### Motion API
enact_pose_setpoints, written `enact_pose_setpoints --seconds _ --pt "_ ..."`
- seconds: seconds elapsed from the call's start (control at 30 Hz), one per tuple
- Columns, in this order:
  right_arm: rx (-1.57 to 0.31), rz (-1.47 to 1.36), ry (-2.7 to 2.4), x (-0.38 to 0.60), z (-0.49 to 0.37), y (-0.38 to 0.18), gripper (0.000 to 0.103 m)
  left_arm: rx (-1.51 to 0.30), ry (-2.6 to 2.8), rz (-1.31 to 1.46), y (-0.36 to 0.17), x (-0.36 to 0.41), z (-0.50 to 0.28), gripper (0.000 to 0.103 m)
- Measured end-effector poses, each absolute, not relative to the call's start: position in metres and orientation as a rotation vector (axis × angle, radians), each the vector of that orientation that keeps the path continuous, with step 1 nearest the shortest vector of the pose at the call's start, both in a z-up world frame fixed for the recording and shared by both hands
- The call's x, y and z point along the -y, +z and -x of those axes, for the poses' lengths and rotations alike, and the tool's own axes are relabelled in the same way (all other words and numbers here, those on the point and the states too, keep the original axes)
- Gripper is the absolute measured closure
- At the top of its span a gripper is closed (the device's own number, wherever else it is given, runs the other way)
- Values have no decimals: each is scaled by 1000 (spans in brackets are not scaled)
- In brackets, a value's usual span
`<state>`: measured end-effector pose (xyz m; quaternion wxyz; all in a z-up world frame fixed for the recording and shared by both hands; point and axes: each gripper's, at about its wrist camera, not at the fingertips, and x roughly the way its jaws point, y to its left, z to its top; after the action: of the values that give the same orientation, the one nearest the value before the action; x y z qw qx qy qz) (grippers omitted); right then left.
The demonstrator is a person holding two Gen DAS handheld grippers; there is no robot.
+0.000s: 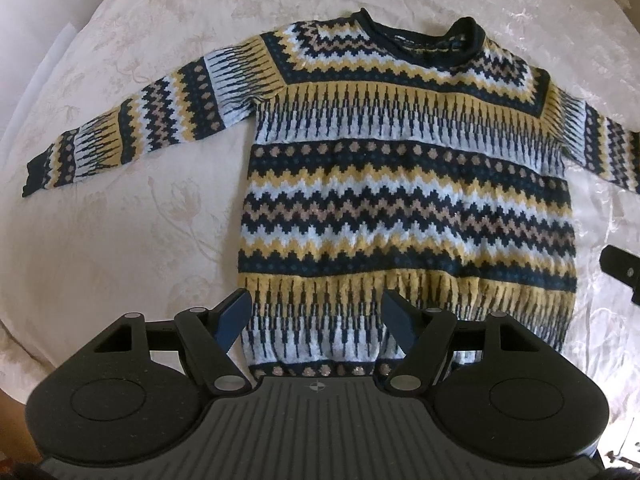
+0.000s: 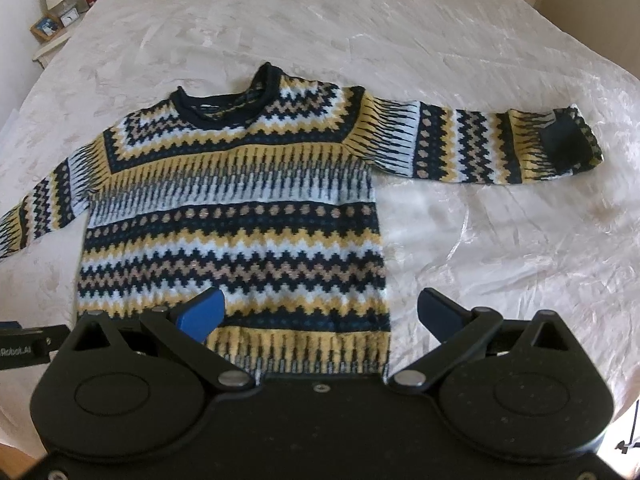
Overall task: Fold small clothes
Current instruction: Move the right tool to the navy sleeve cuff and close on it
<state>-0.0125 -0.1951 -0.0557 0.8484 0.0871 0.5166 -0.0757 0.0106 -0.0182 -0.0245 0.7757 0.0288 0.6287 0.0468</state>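
**A soft knit laid flat, both grippers poised over its hem**

Nearest to me, the left gripper (image 1: pixel 316 316) hangs over the bottom edge of the sweater (image 1: pixel 404 184), its blue fingers (image 1: pixel 234 320) spread apart with nothing pinched between them — the hem's lower left part lies under the gap, and I cannot tell whether the tips touch the wool. The right gripper (image 2: pixel 320 314) stands just as wide, one finger over the knit, the other over the bare bedspread (image 2: pixel 500 240) beside the hem's right corner; it holds nothing either.

The sweater lies face up on the pale bedspread, hem towards the grippers, collar (image 2: pixel 224 100) away, both sleeves stretched out to the sides. It looks a thick, fuzzy knit: soft, limp, fairly light for its bulk (it will sag and stretch rather than keep a line when lifted). Wool like this should grip well against the pads, so slipping seems a small risk — dragging it across the glossy bedspread and rucking the fold seems likelier. I would take it by the ribbed hem corners or the cuffs, where the fabric is doubled.

A dark patch sits on the far cuff (image 2: pixel 564 142) of the right sleeve; nothing on it can be read. The only legible writing is "Robot.AI" on the side of the left gripper seen from the right wrist. Beyond the bed a nightstand (image 2: pixel 52 44) carries a lamp and small frames, too small to read.
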Motion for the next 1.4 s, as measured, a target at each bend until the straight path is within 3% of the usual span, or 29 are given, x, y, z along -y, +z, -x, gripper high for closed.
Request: enact_pose_setpoints --seconds 0.57,0.87,1.07,1.4 --pt "-1112 -206 -147 283 -7 -80 1 -1280 195 30 -15 63 -12 33" --pt "-976 -168 -184 354 -29 -77 6 -1126 122 238 -2 66 -17 33" --pt "-919 -123 -282 411 -56 -92 6 -1150 144 225 -11 76 -18 33" --pt "-893 -14 -445 466 -82 -126 49 -1191 181 194 -22 89 -17 33"
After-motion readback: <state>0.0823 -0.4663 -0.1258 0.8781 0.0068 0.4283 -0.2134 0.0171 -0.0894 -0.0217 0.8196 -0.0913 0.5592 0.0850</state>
